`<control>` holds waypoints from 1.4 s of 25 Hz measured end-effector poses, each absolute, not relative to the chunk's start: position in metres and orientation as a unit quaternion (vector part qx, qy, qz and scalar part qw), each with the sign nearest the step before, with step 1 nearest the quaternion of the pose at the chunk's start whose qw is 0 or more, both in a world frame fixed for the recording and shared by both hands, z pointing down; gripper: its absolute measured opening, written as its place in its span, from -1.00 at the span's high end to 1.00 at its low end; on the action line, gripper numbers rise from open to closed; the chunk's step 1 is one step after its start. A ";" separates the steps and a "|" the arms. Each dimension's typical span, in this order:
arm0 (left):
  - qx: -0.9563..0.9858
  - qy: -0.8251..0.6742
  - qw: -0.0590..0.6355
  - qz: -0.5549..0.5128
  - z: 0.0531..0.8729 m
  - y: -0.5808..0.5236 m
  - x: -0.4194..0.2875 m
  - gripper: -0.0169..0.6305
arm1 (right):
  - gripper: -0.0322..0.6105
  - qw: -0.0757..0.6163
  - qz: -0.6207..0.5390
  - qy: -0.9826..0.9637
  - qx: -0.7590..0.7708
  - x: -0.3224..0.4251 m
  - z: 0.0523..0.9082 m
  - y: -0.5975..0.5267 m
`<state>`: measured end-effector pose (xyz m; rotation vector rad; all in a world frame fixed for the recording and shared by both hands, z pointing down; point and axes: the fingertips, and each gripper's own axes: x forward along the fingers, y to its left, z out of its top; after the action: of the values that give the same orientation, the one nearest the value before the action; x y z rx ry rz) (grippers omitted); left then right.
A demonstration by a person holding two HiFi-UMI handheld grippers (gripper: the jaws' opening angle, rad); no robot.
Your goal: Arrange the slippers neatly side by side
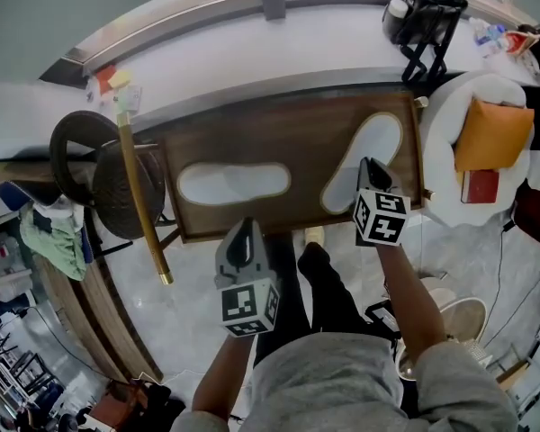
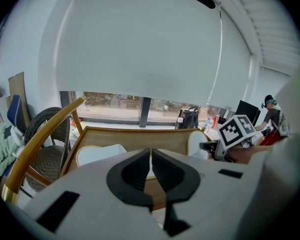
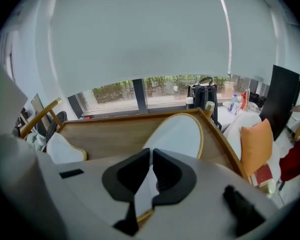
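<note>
Two white slippers with tan rims lie on a brown wooden table (image 1: 297, 124). The left slipper (image 1: 234, 183) lies crosswise; the right slipper (image 1: 369, 147) lies on a slant with its toe to the far right. My right gripper (image 1: 369, 165) is at the heel of the right slipper (image 3: 177, 134), and its jaws are shut on the white heel edge (image 3: 151, 156). My left gripper (image 1: 244, 228) hangs above the table's near edge, shut and empty (image 2: 150, 156), just in front of the left slipper (image 2: 97, 154).
A wicker chair (image 1: 99, 174) and a leaning gold-tipped wooden pole (image 1: 139, 196) stand left of the table. A white armchair (image 1: 450, 124) with an orange cushion (image 1: 490, 133) is on the right. A black bag (image 1: 423, 16) sits on the sill behind.
</note>
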<state>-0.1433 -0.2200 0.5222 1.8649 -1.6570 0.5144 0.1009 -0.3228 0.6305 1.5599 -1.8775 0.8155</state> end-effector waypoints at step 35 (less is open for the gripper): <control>0.699 -0.638 0.279 0.162 0.488 -0.221 -0.162 0.87 | 0.78 0.311 0.218 -0.757 0.531 0.056 0.541 -0.301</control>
<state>-0.1620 -0.2208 0.4877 1.8759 -1.7108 0.4356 0.0557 -0.3010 0.5411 1.4016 -1.9992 0.5743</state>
